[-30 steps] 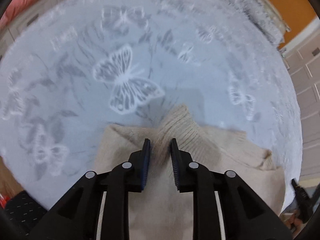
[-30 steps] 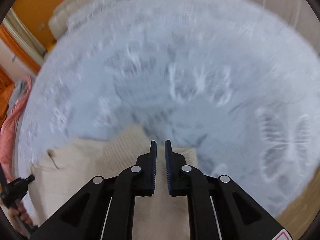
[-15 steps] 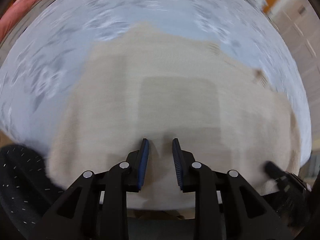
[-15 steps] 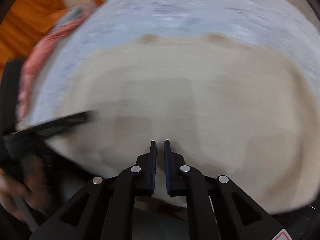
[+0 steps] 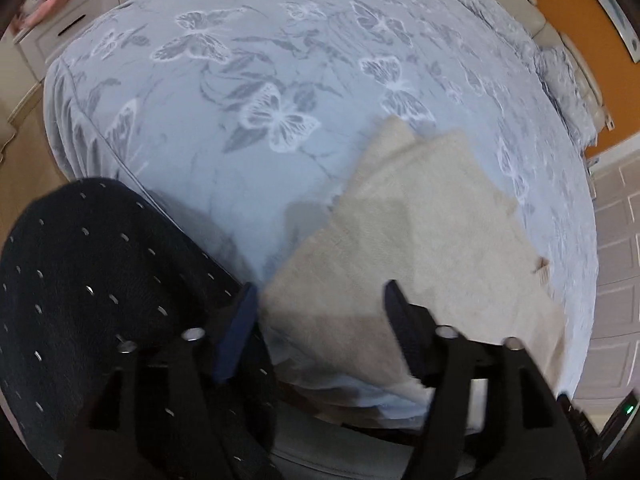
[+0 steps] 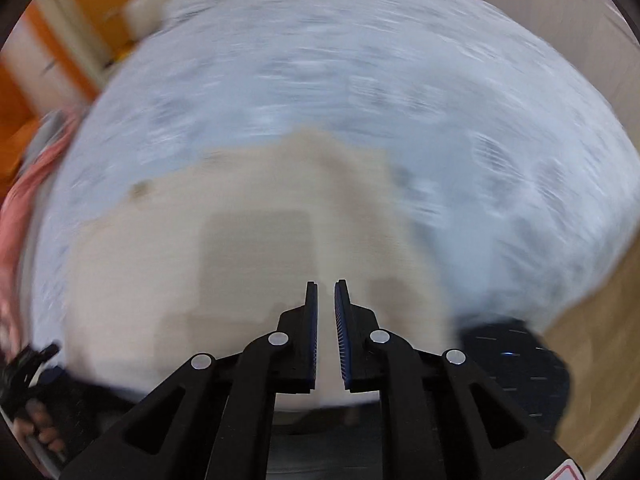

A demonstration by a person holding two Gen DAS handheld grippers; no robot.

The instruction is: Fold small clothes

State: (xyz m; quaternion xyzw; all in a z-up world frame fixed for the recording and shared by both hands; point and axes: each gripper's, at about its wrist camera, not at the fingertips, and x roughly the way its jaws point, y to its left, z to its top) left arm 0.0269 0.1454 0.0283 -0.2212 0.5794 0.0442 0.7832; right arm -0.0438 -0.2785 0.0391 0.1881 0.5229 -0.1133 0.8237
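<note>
Sweater (image 5: 420, 248) lying folded-ish near the bed's (image 5: 248, 168) front edge, left gripper (image 5: 320, 300) spread wide over its near corner, right gripper (image 6: 326, 292) nearly pinched shut holding nothing, so easy to snag one layer and drag the fold apart.

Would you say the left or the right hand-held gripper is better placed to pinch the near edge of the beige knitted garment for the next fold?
Probably left: the left hand-held gripper is wide open, straddling the beige knitted garment's near corner. The right hand-held gripper is nearly closed.
</note>
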